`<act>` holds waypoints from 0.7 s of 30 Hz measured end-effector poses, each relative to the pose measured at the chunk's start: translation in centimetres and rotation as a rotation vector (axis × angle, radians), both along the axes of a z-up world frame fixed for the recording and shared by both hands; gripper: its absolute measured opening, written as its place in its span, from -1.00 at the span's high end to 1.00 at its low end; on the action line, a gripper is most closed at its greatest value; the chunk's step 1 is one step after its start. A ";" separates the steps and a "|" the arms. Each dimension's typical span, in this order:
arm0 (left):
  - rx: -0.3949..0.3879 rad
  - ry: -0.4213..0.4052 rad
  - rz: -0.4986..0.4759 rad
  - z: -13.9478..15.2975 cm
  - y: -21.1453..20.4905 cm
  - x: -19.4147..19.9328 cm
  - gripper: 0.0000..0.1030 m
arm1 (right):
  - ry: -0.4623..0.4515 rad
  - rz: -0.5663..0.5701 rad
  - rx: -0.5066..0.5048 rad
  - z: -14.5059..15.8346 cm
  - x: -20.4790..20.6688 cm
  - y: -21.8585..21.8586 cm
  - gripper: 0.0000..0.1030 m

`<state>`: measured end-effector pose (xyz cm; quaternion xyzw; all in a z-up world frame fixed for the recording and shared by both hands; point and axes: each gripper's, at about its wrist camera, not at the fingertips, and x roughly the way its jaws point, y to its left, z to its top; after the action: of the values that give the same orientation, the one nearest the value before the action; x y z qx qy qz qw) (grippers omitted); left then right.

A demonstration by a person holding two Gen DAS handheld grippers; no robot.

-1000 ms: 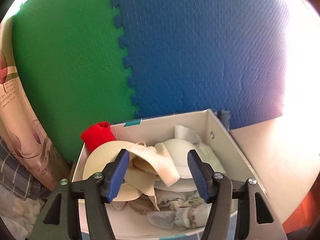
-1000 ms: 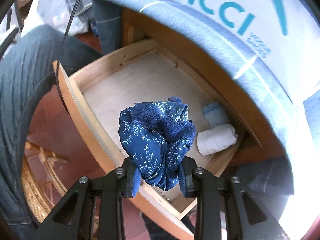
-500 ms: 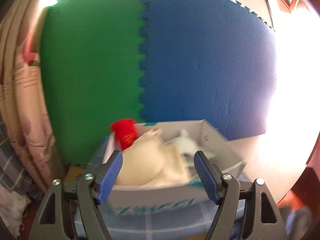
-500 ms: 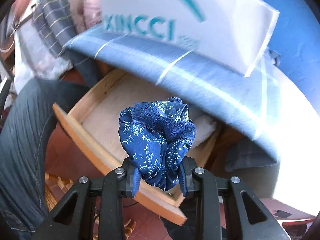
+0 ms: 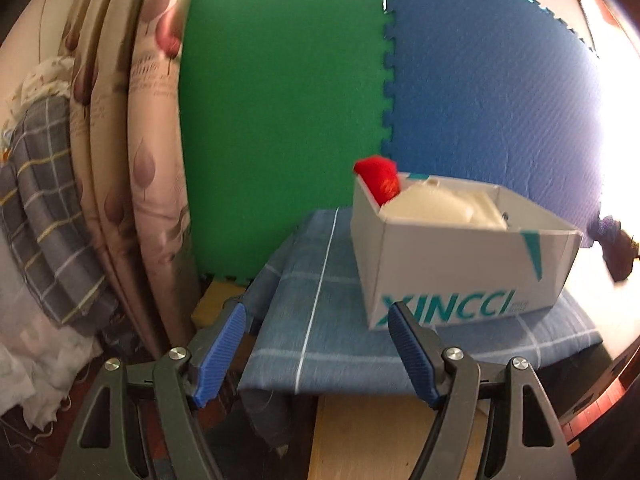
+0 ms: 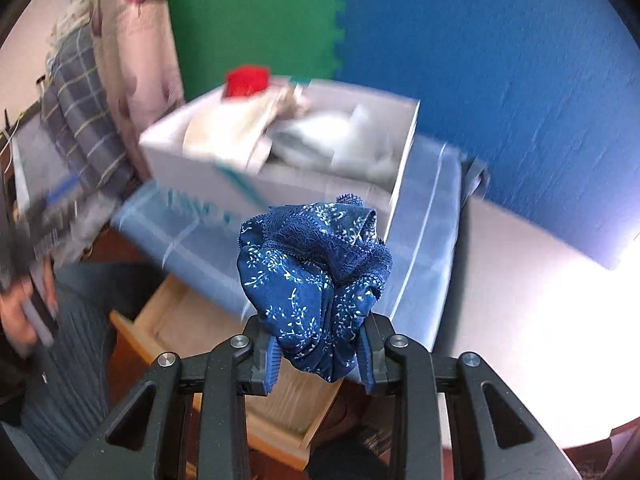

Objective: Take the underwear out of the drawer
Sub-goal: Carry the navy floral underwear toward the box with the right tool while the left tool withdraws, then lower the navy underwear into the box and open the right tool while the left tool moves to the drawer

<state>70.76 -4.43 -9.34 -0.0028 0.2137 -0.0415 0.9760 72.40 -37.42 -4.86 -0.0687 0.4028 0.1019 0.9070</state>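
My right tool (image 6: 320, 354) is clamped on the bunched blue underwear (image 6: 316, 276), held above the open drawer (image 6: 192, 320), whose interior is mostly hidden. My left tool (image 5: 316, 354) stands apart, empty. The box (image 6: 280, 168) is motion-blurred.

White box (image 5: 460, 264) on blue cloth (image 5: 320, 320)
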 end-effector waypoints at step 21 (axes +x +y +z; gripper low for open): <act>-0.035 0.041 0.036 -5.9 2.7 -1.5 -0.47 | -0.128 -0.263 0.144 6.4 13.0 0.6 0.42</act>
<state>69.29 -1.73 -15.19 -0.0245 0.2330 -0.0275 0.9718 85.45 -36.80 1.51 0.0436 0.3415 0.0062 0.9388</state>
